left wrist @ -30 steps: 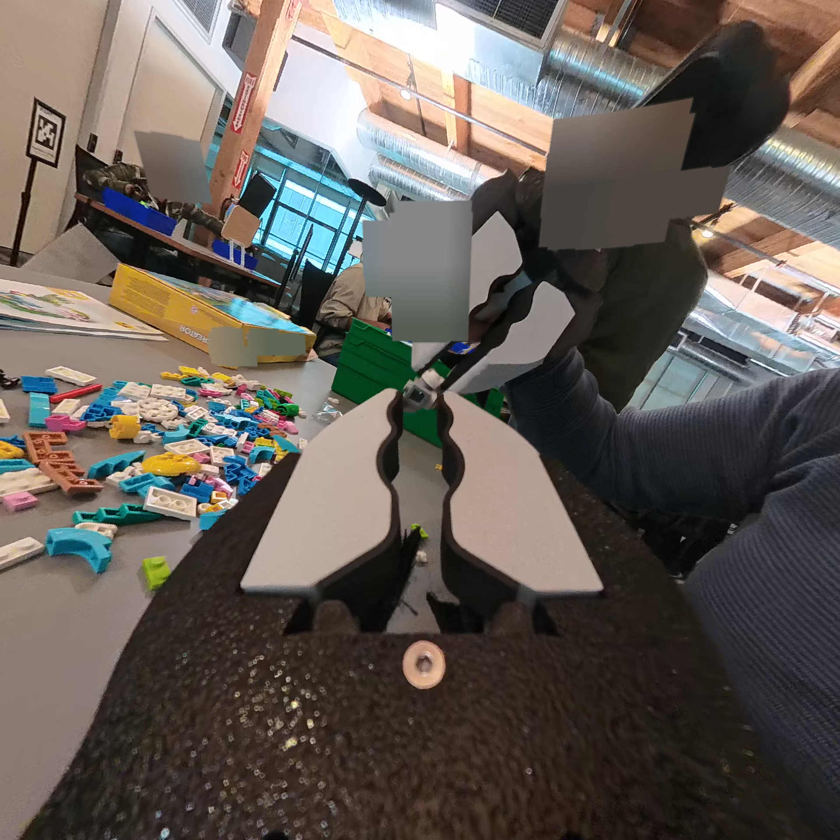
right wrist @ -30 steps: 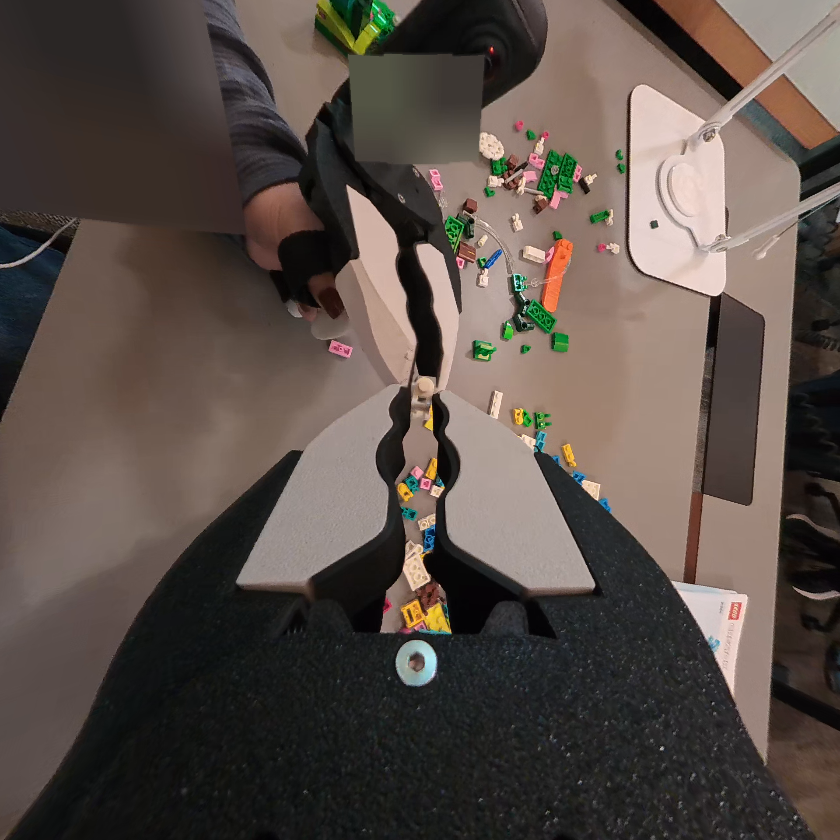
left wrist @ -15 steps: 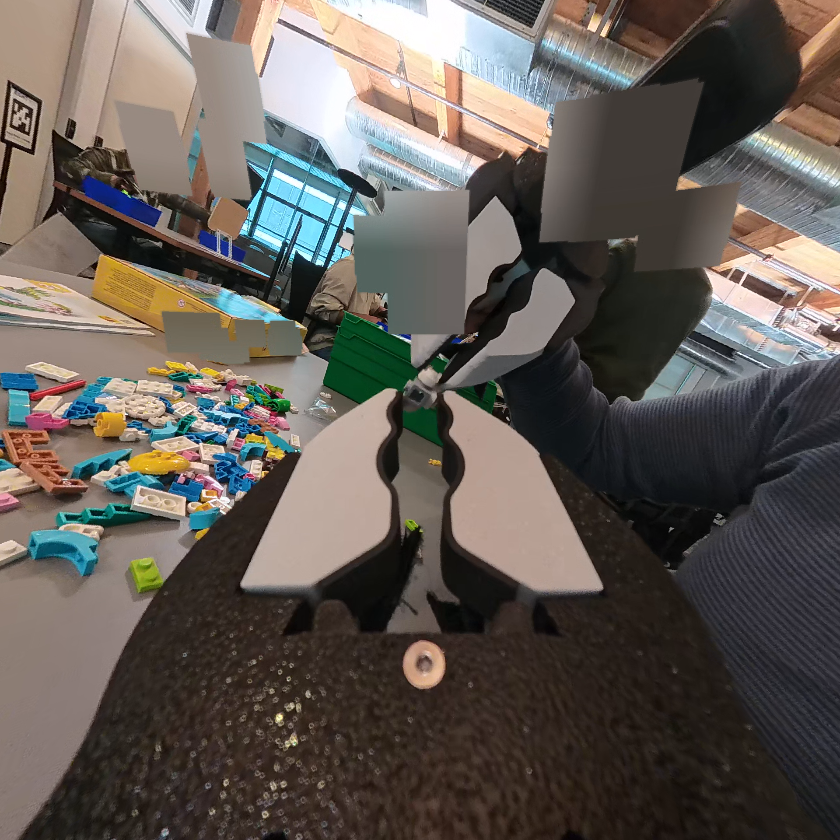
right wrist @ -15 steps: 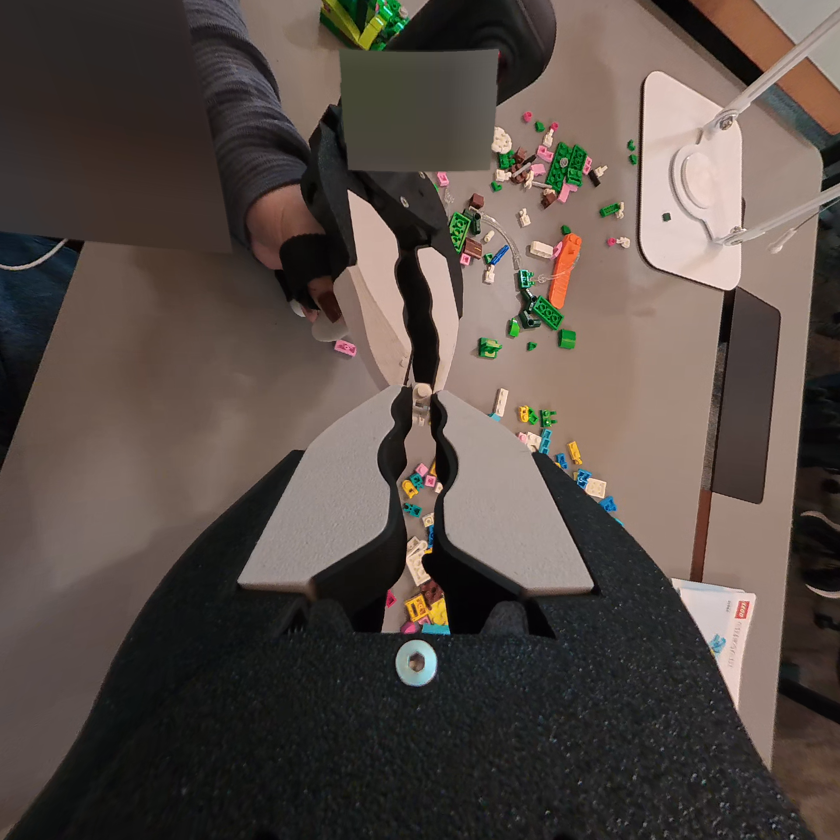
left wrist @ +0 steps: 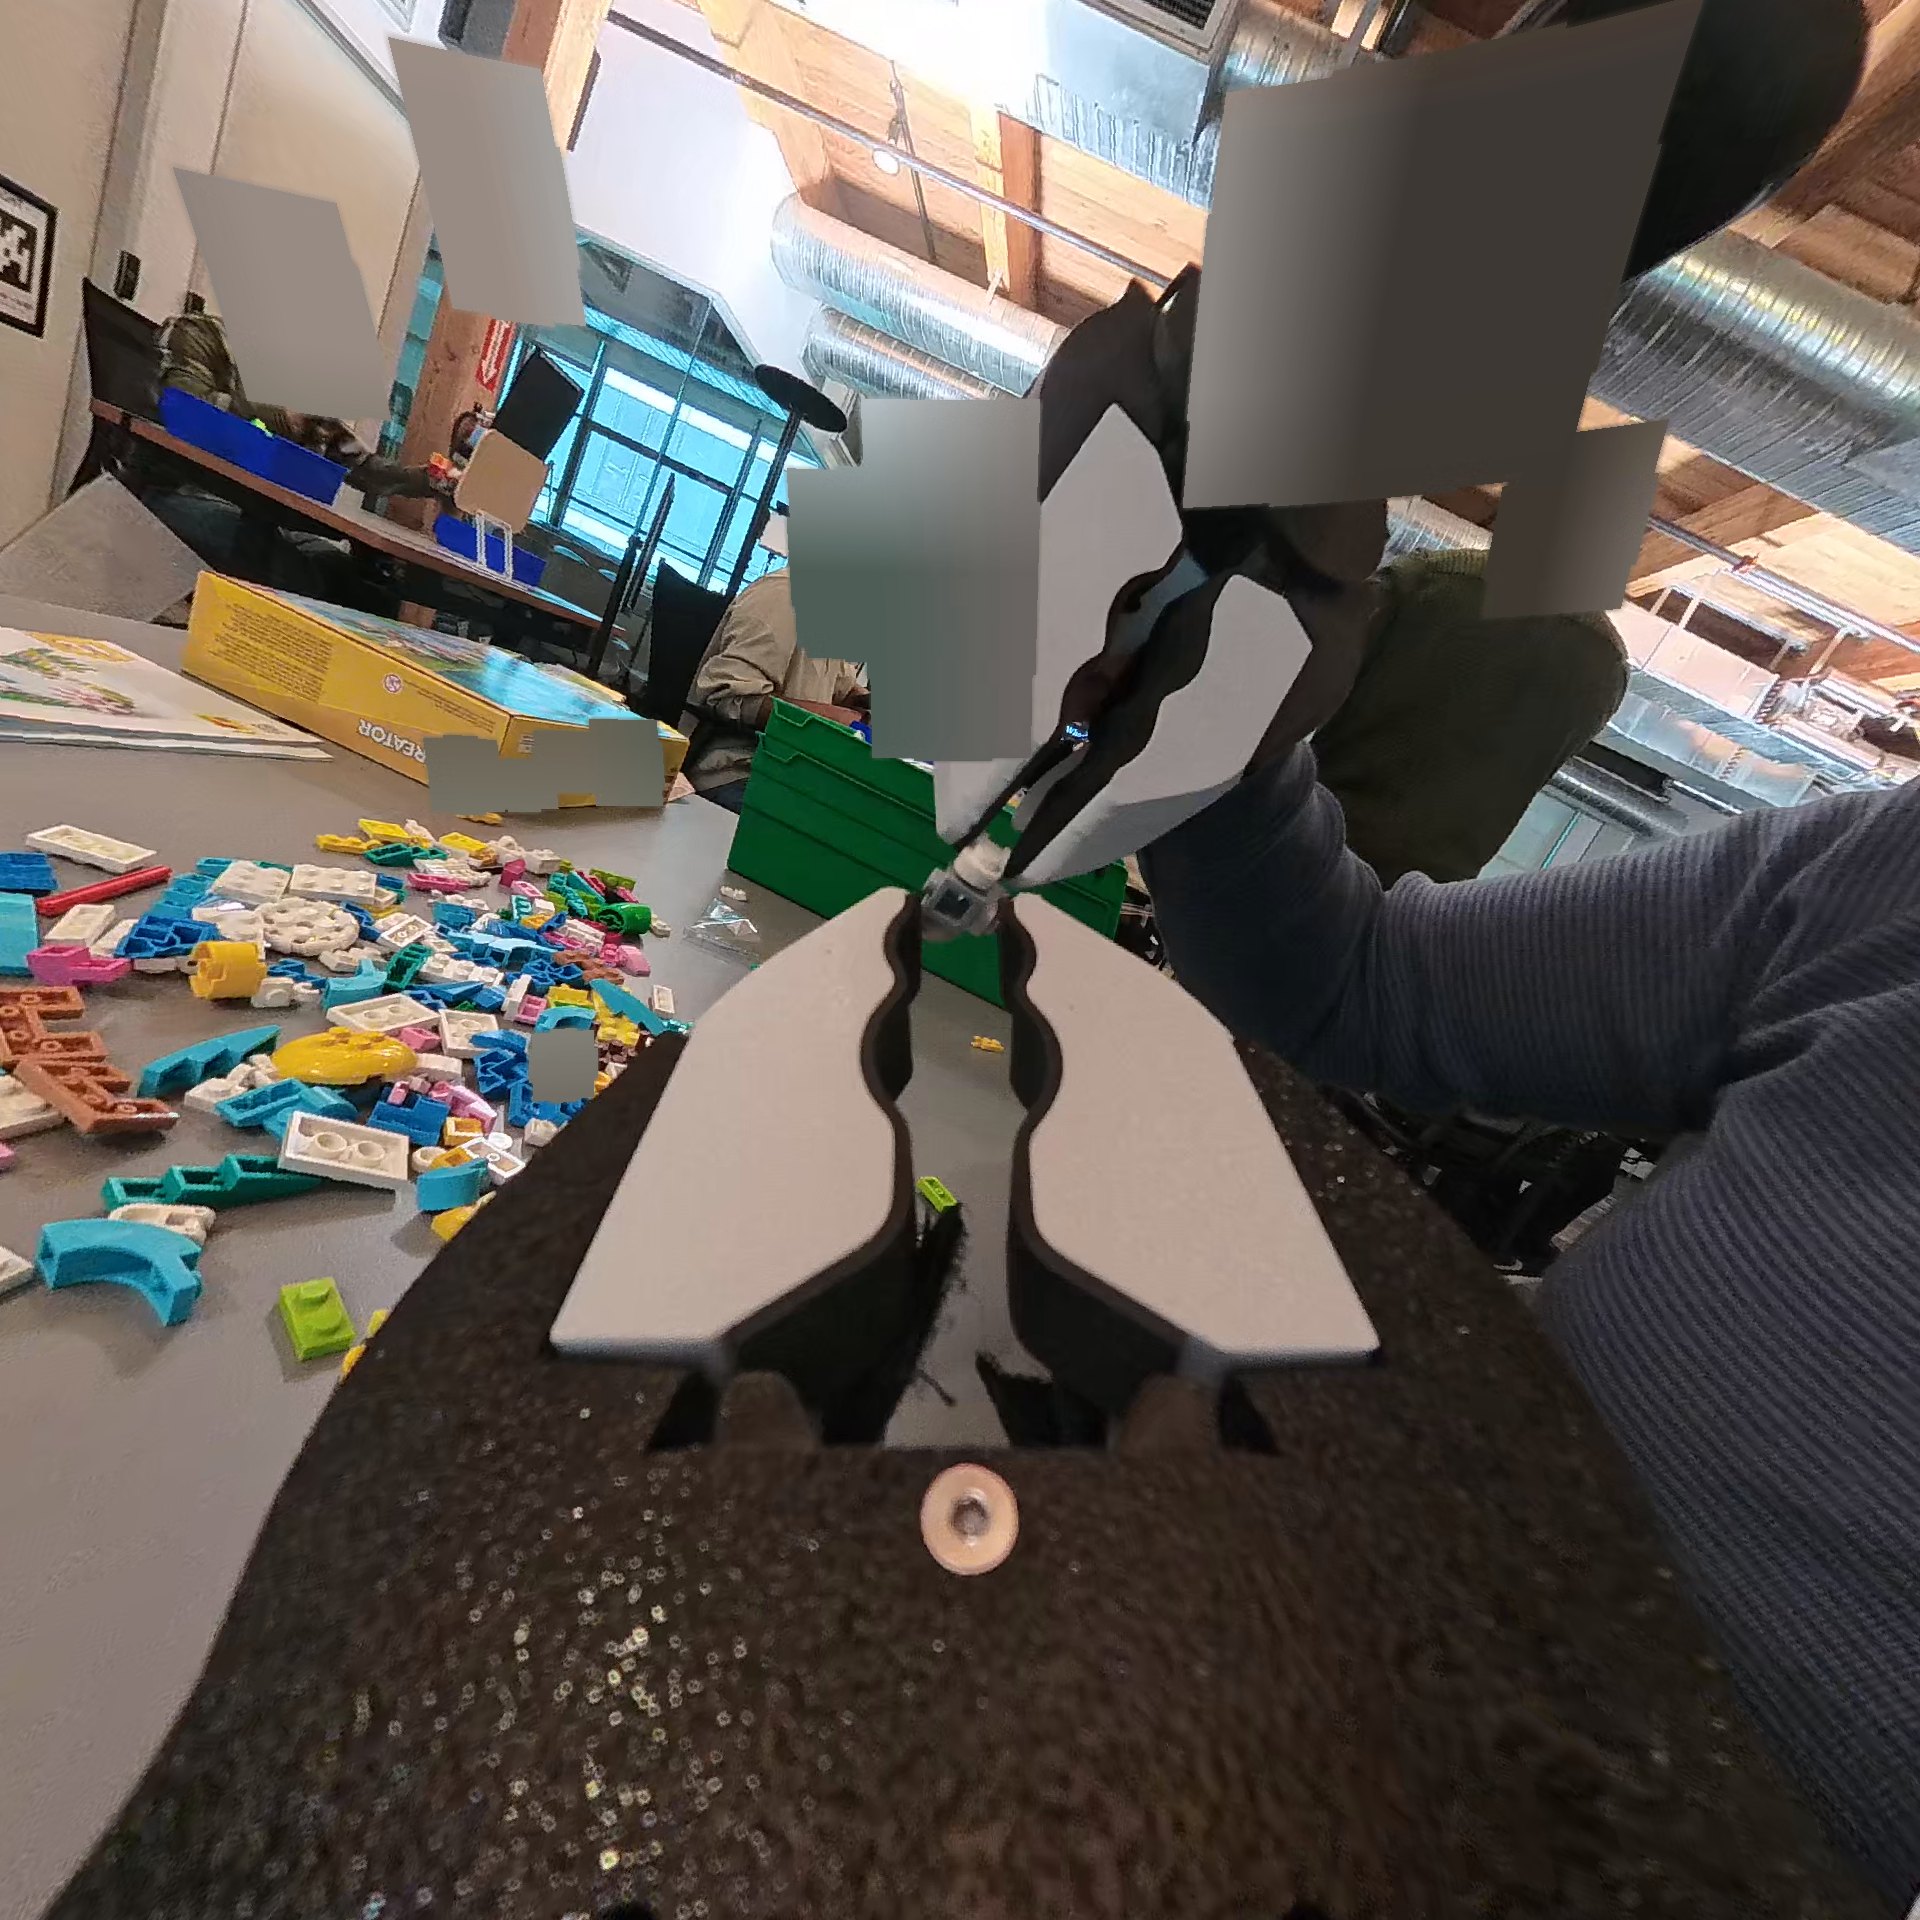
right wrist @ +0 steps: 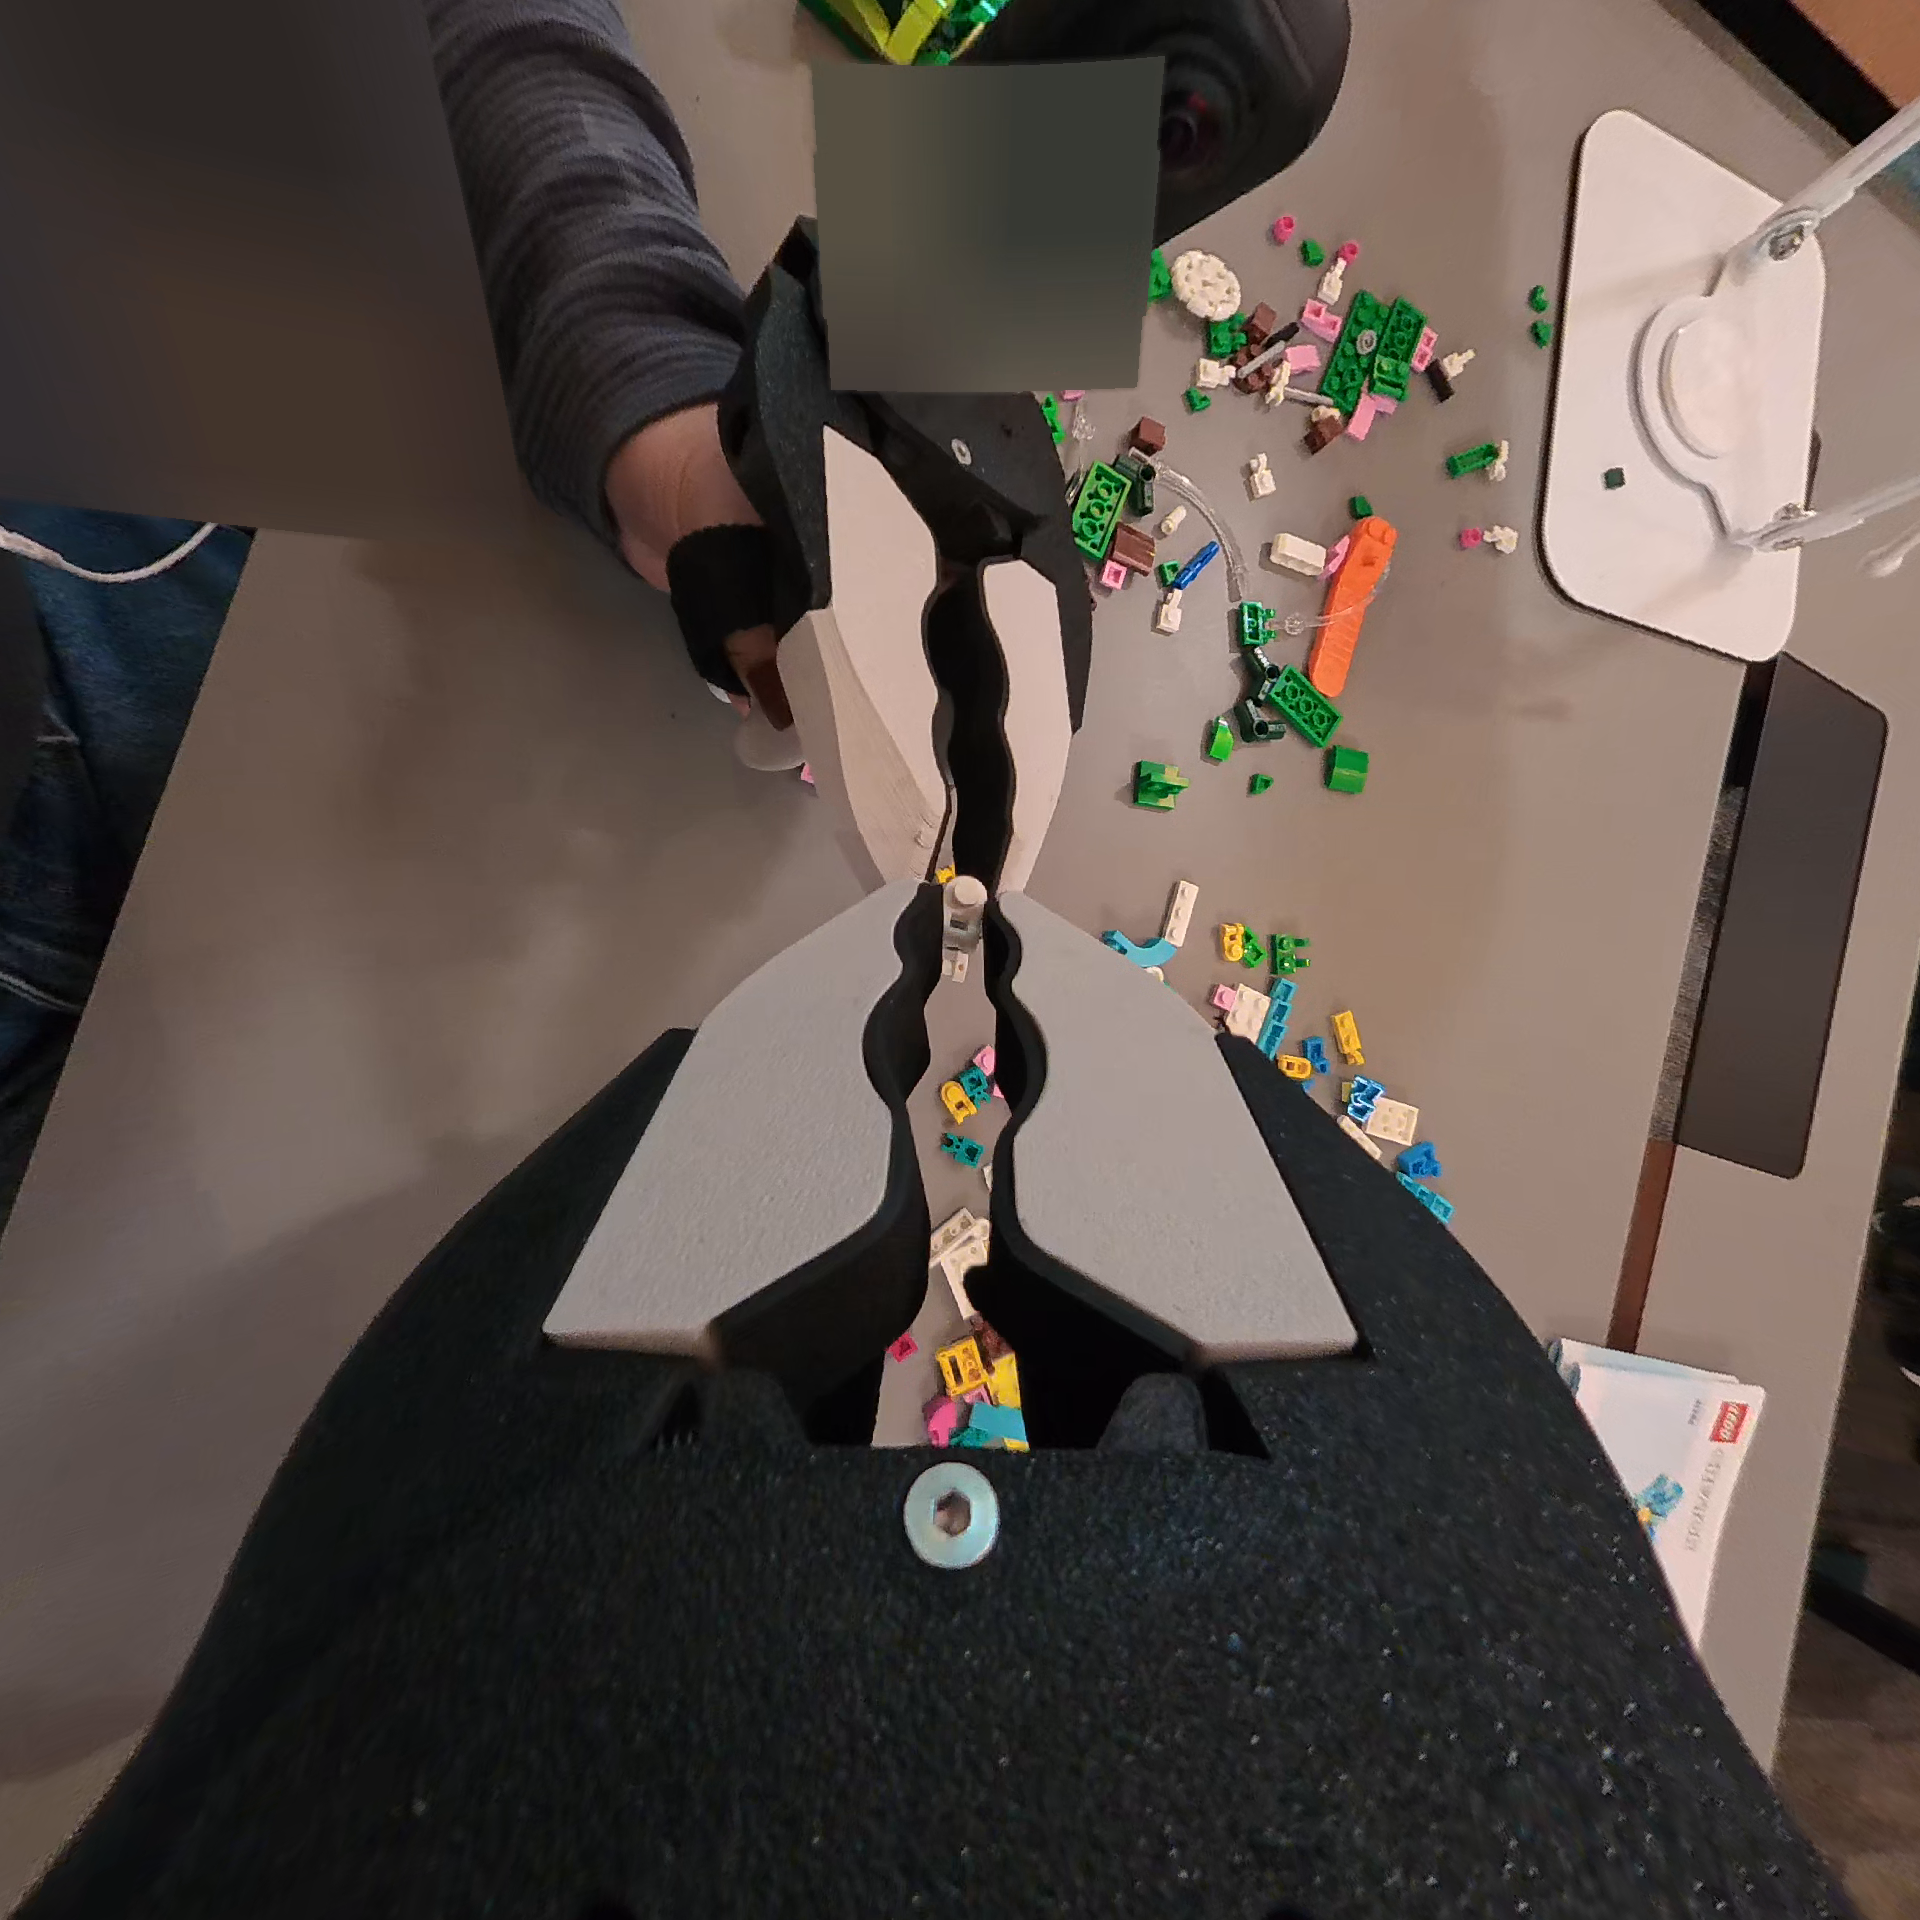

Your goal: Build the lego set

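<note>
My left gripper point(left wrist: 954, 916) is shut on a small grey and white lego piece point(left wrist: 954, 906) and holds it in the air above the table. My right gripper point(right wrist: 961, 928) meets it tip to tip from above and is shut on the same small piece point(right wrist: 964, 914). In the left wrist view the right gripper point(left wrist: 985, 868) comes down from the upper right. In the right wrist view the left gripper point(right wrist: 966, 868) comes in from the far side. Loose lego pieces point(left wrist: 343, 997) lie on the grey table point(left wrist: 156, 1507) to the left.
A yellow lego box point(left wrist: 395, 686) and an instruction booklet point(left wrist: 94, 696) lie at the table's back. A green crate point(left wrist: 852, 821) stands behind the grippers. Green bricks point(right wrist: 1361, 343), an orange brick separator point(right wrist: 1351, 603), a white lamp base point(right wrist: 1683, 395) and a booklet point(right wrist: 1673, 1455) lie on the right. My left and right fingertips are right by each other.
Both grippers stay tip to tip, shut on the small piece. The views have shifted only slightly.
</note>
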